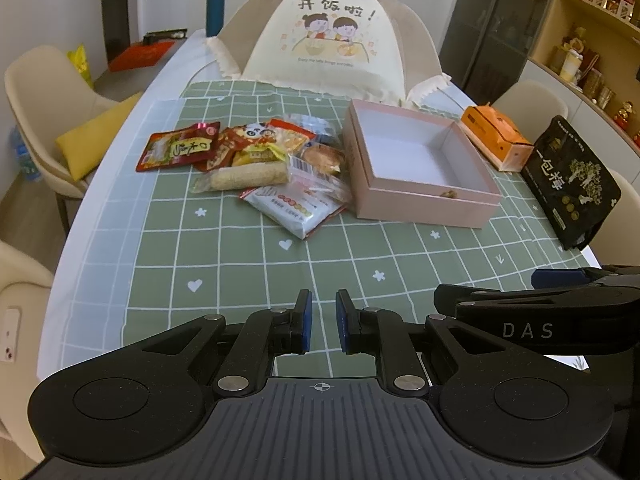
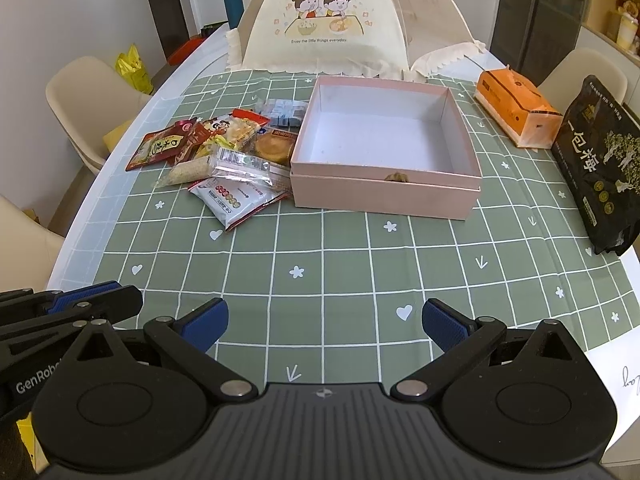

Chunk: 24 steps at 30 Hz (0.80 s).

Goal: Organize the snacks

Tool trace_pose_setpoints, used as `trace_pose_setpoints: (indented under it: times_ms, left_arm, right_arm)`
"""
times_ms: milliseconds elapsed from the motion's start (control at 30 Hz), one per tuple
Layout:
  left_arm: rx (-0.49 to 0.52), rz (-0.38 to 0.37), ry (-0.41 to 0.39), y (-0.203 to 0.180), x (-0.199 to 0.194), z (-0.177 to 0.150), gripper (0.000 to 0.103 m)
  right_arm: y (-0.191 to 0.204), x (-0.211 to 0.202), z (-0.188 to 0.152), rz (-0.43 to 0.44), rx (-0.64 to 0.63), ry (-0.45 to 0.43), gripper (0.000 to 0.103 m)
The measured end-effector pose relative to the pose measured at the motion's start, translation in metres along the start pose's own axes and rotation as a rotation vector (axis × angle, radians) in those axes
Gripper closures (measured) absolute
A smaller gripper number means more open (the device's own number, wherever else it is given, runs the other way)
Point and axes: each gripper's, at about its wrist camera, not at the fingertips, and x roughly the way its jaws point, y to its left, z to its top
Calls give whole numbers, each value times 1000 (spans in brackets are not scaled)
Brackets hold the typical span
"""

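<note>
Bare checked tablecloth across near bench; farther, snack pile left, touching open pink box; black pouch blocking right edge.

Both cameras sit low at the near edge of the desk and look forward and downward along their own tool fingers, the left one slightly to the left of the right one. Both views share the green checked cloth, the pink box, the snack pile and the food cover at the far end. Each view also catches the other tool at its edge.
</note>
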Motion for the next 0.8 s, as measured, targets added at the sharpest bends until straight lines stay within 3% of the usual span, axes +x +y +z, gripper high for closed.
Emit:
trace_pose_setpoints:
  times_ms: [533, 800]
  left_arm:
    - [-16, -1, 27, 11, 8, 0, 86]
    - [-39, -15, 85, 27, 38, 7, 86]
  right_arm:
    - [7, 8, 1, -17, -8, 25, 0]
    - [6, 24, 2, -44, 10, 54, 0]
